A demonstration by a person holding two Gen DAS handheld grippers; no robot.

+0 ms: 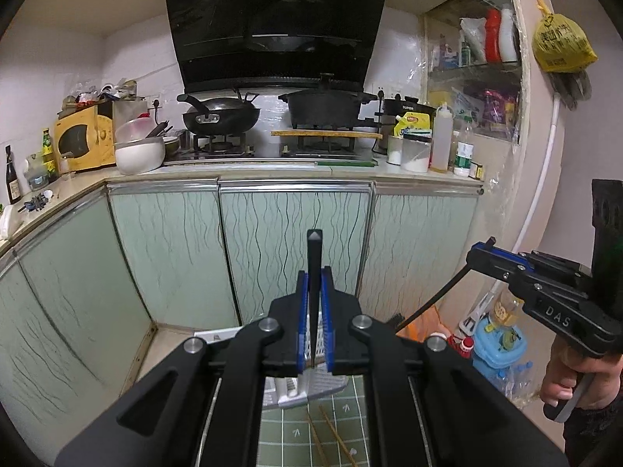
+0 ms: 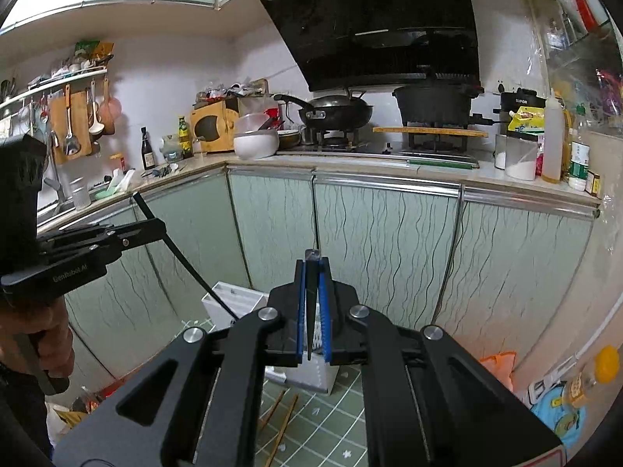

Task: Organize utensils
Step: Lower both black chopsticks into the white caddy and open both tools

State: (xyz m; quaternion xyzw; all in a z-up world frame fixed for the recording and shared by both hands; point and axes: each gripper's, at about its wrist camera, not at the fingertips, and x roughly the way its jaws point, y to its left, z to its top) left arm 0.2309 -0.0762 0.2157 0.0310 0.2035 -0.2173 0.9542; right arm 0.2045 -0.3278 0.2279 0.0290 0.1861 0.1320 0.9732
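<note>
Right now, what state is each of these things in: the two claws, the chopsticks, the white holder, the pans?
Left claw: shut on a black chopstick.
Right claw: shut on another black chopstick.
Wooden chopsticks: lying loose on the green mat.
White holder: upright.
Wok: uncovered.
Pot: lidded.

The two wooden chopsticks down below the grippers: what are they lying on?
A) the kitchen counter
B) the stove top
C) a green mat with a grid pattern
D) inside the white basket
C: the wooden chopsticks lie loose on the green grid mat, in front of the white basket, well below the counter and stove.
</note>
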